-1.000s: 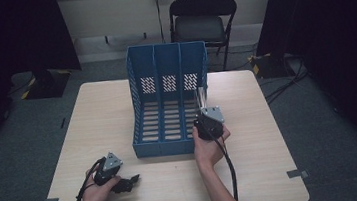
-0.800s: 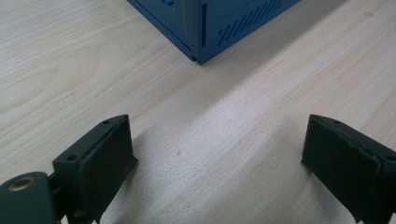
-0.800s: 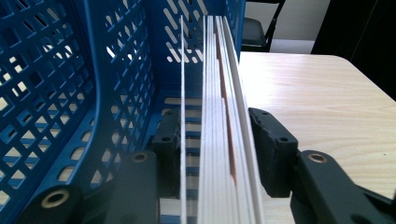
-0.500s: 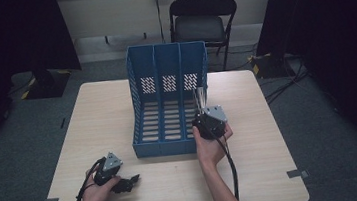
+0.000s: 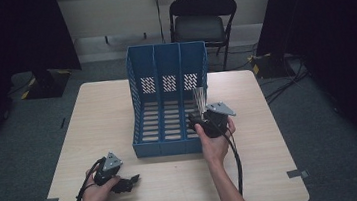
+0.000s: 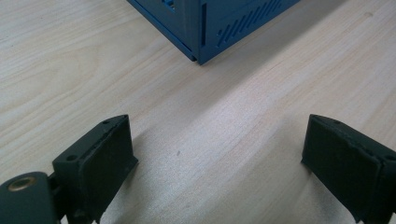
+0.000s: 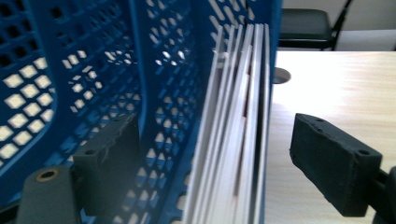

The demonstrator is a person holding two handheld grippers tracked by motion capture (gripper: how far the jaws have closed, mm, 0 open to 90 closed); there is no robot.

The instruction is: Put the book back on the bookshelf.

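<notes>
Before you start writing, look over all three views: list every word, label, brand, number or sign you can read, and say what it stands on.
None: no view holds readable text.
Blue file rack: perforated walls, no label or brand showing.
Stack of thin white sheets in the rack's right slot: edges alone show, no print.
Left gripper and right gripper: black jaws with screw holes, no marking.
Table and folding chair: nothing written.

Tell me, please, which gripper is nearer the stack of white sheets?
Right. The right gripper straddles the white sheets in the blue file holder; the left gripper rests on the table.
</notes>
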